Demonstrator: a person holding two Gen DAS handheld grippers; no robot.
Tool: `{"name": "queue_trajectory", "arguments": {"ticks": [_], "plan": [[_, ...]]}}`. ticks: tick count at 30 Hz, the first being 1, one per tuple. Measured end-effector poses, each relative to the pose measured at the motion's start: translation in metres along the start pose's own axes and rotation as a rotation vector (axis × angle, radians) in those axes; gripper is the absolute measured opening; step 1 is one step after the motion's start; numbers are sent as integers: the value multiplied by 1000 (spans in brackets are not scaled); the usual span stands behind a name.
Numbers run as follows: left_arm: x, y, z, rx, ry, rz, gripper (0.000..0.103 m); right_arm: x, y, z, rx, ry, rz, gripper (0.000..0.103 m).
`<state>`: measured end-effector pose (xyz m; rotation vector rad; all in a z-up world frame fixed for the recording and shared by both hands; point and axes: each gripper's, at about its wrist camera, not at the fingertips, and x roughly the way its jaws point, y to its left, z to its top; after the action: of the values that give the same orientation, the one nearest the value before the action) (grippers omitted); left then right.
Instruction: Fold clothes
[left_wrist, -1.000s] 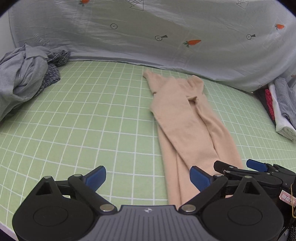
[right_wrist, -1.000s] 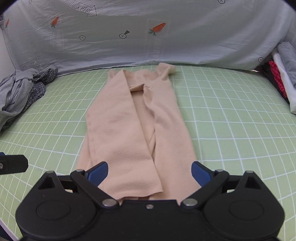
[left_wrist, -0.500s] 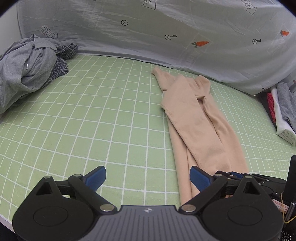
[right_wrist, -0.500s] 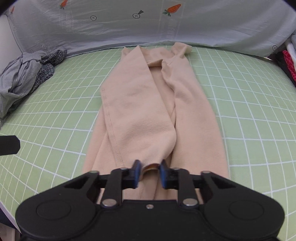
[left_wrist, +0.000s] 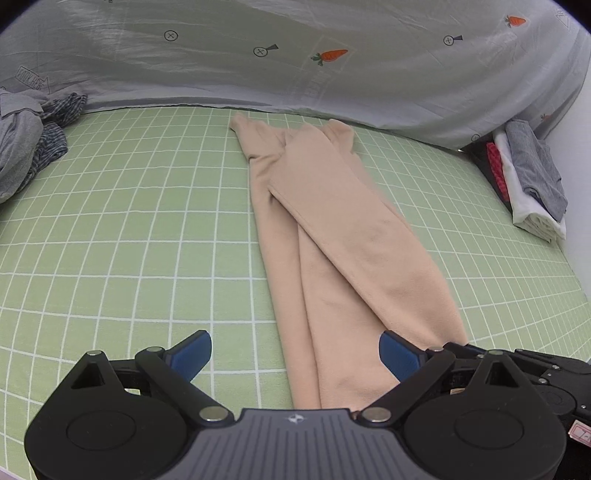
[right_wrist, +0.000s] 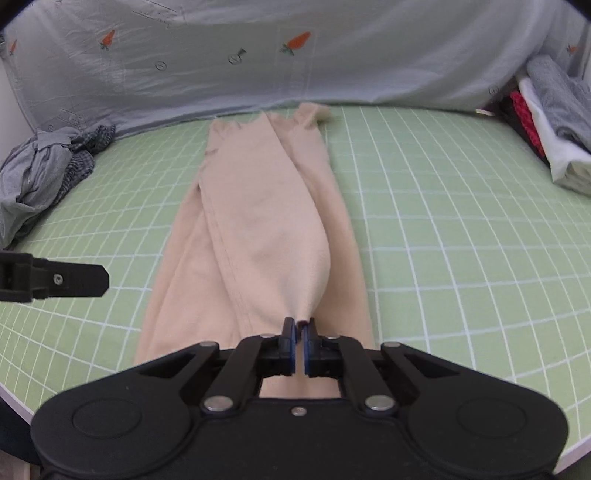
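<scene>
Here, right gripper (right_wrist: 300, 332) pinches beige leggings (right_wrist: 258, 206) — left gripper (left_wrist: 295, 354) gapes; sheet (left_wrist: 258, 62) reads "LOOK HERE".

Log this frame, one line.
task: fold clothes | right gripper: shut on pants hem | left gripper: open, over pants | mat

Beige trousers (right_wrist: 258, 206) lie lengthwise on the mat, upper leg's hem lifted.

Near hem of beige trousers (left_wrist: 343, 236) hidden behind left gripper (left_wrist: 295, 354), grey clothes pile (left_wrist: 22, 147) cut off at left edge, folded stack (right_wrist: 554, 122) cut off at right edge.
</scene>
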<state>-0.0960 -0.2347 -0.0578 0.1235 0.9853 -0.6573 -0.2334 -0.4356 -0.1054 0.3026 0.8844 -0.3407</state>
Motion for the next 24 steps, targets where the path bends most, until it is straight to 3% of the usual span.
{"name": "queue_trajectory", "arguments": {"ticks": [2,5,7,8,10,12,16,24], "plan": [[6,-5,-3,12,23,2,97,9,-8,-5,27,53,-14,4],[12,-9,-6,19,51,12,97,8,-15,-6,42,52,-10,12],[15,-10,-7,13,58,19,97,4,-17,-4,41,28,-18,40],[16,-10,-7,8,61,22,97,2,-18,-2,39,12,-26,45],[21,-11,-8,-3,73,28,97,-2,-21,3,37,-15,-43,67],[28,-13,-9,-13,92,37,97,-4,-25,7,38,-37,-46,79],[40,-22,-12,-12,117,49,97,6,-36,12,59,-22,-27,85],[62,-29,-14,-48,150,111,97,34,-36,19,46,41,48,85]]}}
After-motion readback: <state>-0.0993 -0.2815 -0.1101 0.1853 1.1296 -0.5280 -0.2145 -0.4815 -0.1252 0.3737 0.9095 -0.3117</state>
